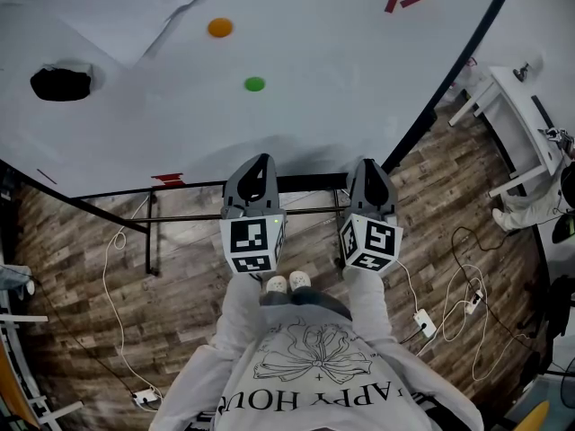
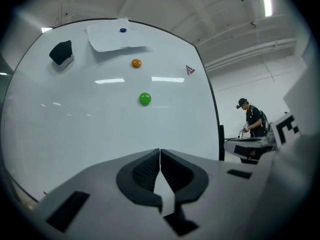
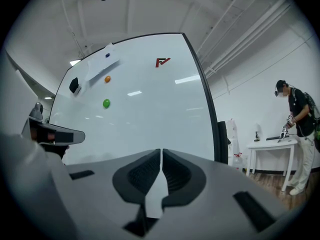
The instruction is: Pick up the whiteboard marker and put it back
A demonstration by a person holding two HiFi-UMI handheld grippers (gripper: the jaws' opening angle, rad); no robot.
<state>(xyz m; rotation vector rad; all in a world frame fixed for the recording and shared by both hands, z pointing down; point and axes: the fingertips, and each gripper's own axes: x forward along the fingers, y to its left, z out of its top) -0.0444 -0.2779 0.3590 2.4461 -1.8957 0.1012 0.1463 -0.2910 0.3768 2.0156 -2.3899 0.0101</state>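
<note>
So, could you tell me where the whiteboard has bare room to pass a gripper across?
Below the green magnet the whiteboard is bare down to its lower edge, and so is the strip between that magnet and the red logo. The top left is crowded: black eraser, paper sheet with blue magnet, and orange magnet.

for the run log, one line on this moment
left gripper: shut, empty | right gripper: shut, empty | both facing whiteboard | green magnet, orange magnet on it

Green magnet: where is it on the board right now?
In the head view the green magnet sits on the whiteboard, just below and right of the orange magnet, well right of the black eraser.
</note>
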